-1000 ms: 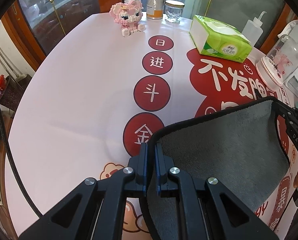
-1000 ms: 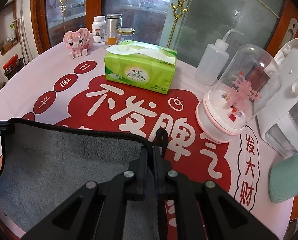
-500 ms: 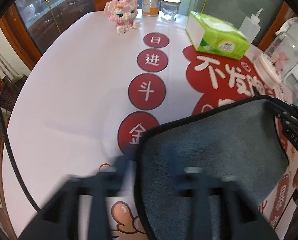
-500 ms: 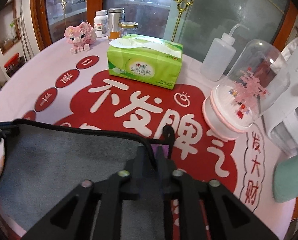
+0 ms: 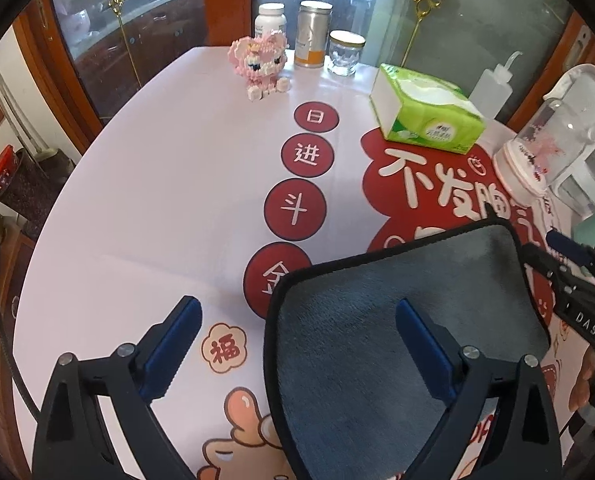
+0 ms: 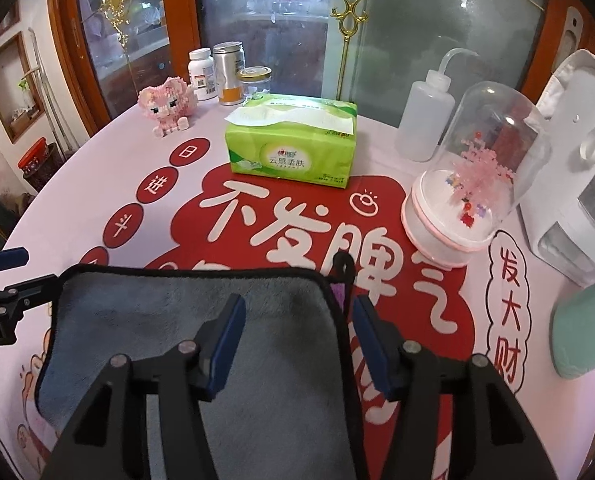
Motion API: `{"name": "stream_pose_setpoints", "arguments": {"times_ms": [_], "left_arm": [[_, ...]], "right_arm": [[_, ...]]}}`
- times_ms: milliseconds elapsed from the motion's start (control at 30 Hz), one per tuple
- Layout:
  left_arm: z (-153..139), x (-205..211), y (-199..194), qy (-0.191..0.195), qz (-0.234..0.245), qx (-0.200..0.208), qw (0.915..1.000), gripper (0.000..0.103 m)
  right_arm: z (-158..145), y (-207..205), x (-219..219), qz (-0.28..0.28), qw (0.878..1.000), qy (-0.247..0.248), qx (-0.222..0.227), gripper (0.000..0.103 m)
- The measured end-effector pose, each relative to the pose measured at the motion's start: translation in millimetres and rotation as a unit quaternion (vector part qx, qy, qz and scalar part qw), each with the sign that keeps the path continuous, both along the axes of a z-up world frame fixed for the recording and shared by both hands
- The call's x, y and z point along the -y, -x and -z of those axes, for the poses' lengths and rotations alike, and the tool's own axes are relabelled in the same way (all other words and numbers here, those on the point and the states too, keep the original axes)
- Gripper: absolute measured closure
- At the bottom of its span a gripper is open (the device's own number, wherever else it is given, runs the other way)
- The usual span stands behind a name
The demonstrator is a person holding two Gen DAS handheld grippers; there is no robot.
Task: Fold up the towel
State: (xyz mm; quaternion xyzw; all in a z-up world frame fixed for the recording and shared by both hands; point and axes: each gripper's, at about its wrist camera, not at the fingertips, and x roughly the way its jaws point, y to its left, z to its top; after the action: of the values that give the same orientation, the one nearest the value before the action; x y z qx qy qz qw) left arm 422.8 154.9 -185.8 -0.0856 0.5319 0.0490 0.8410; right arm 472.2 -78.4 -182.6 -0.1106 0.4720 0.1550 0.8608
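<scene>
A grey towel [image 5: 377, 320] with black trim lies flat on the printed tablecloth, near the table's front edge; it also shows in the right wrist view [image 6: 185, 320]. My left gripper [image 5: 297, 324] is open, its jaws wide apart and straddling the towel's far left corner. My right gripper [image 6: 295, 322] is open above the towel's far right corner, where a small black loop [image 6: 343, 266] sticks out. Each gripper shows at the edge of the other's view. Neither holds the towel.
A green tissue pack [image 6: 293, 144], a pink block figure [image 6: 167, 104], several jars [image 6: 227, 72], a squeeze bottle [image 6: 425, 120], a glass dome ornament [image 6: 473, 184], a white appliance [image 6: 577, 152] and a mint-green object [image 6: 581, 328] stand along the table's back and right.
Both grippers were shut on the towel's far corners one second ago. Both have opened and let go; the towel now lies flat on the table.
</scene>
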Motion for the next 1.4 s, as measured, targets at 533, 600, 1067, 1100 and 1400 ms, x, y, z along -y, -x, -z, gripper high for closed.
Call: {"name": "stream_pose_setpoints", "arguments": {"times_ms": [533, 600, 1067, 1100, 1400], "left_arm": [[-48.1, 21.9, 54.1, -0.003, 0.032, 0.029, 0.9991, 0.000], [-55.6, 24.8, 63.4, -0.007, 0.035, 0.035, 0.9987, 0.000], [-106.2, 60.1, 151.5, -0.003, 0.067, 0.067, 0.9955, 0.000], [-110.2, 63.8, 160.7, -0.003, 0.069, 0.070, 0.9952, 0.000], [-134.0, 89.9, 219.4, -0.005, 0.082, 0.092, 0.9924, 0.000]], "right_arm": [[-47.5, 62.4, 17.2, 0.042, 0.999, -0.020, 0.016, 0.040], [-56.5, 72.5, 20.8, 0.048, 0.998, -0.020, 0.024, 0.037], [-101.1, 161.1, 61.2, 0.072, 0.996, -0.025, 0.053, 0.037], [-103.1, 169.7, 65.3, 0.076, 0.995, -0.027, 0.054, 0.037], [-114.8, 233.4, 91.8, 0.096, 0.993, -0.040, 0.055, 0.037]]}}
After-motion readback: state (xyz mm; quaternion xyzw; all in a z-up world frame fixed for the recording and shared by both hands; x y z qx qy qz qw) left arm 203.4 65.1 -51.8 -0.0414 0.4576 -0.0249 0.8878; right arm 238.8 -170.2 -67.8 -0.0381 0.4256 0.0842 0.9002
